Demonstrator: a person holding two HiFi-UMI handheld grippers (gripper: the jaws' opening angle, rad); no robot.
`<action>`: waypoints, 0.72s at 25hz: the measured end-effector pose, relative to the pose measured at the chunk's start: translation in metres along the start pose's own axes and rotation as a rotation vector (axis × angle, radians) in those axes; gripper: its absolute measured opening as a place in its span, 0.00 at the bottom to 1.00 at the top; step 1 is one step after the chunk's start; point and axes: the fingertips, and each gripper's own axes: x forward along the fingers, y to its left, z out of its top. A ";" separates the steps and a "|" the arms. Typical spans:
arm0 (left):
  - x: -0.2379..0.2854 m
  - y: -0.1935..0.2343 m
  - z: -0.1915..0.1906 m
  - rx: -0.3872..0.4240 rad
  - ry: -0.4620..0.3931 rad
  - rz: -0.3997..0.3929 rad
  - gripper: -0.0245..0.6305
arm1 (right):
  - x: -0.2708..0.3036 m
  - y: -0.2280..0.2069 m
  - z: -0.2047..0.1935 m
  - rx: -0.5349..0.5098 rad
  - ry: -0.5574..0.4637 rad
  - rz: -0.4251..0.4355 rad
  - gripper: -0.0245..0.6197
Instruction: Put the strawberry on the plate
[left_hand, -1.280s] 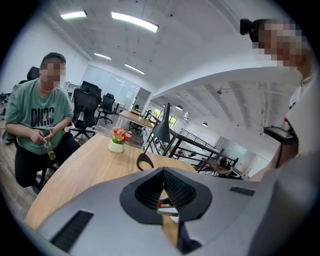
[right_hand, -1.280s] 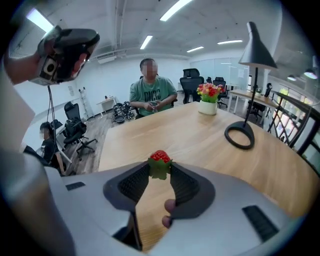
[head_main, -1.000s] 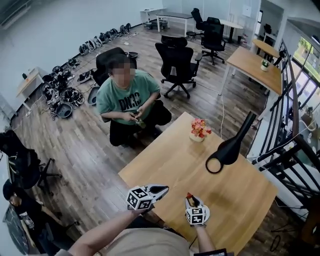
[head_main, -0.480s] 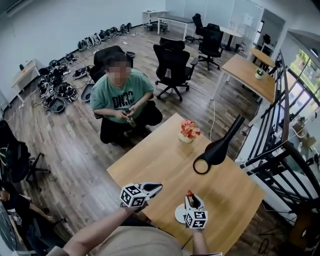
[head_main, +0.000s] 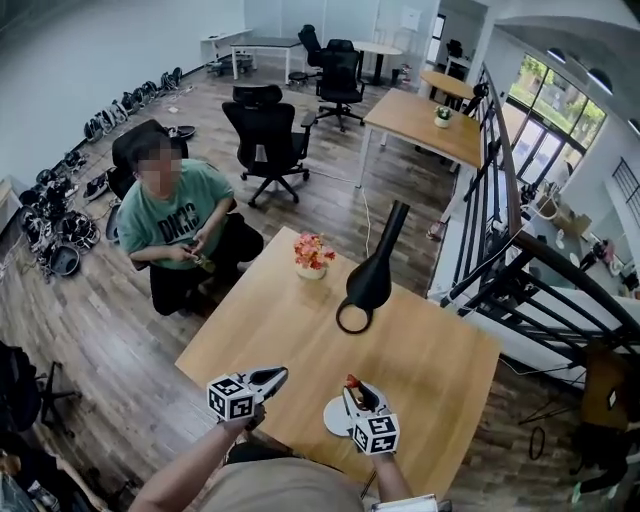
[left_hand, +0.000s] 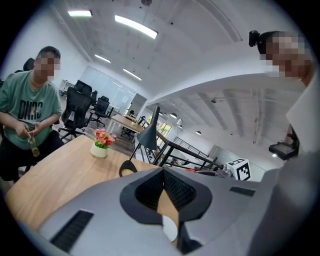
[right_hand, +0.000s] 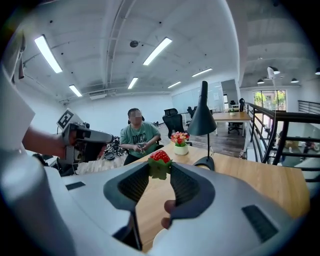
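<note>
Right claw (head_main: 352, 388) risen, gripping one strawberry (right_hand: 160, 156), near one plate (head_main: 331, 420)

Head view looks steeply down; gripper views look level across the same table (head_main: 420, 350).

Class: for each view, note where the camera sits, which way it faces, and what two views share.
Head view: on the person's head, steeply down at the table; forearms, left gripper and right gripper show.
Left gripper view: on left gripper, facing the lamp; shut jaws, wearer's torso show.
Right gripper view: on right gripper, facing the seated person; jaws grip the strawberry.
Shared: lamp and flower pot, all views.
</note>
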 end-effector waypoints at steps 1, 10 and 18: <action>0.002 -0.004 0.002 -0.005 -0.015 -0.021 0.04 | -0.004 -0.002 -0.001 0.006 -0.003 -0.007 0.25; 0.014 -0.029 0.010 -0.018 -0.052 -0.119 0.04 | -0.040 -0.011 -0.006 0.045 -0.036 -0.071 0.25; 0.028 -0.044 0.009 -0.009 -0.022 -0.184 0.04 | -0.066 -0.017 -0.008 0.053 -0.055 -0.140 0.25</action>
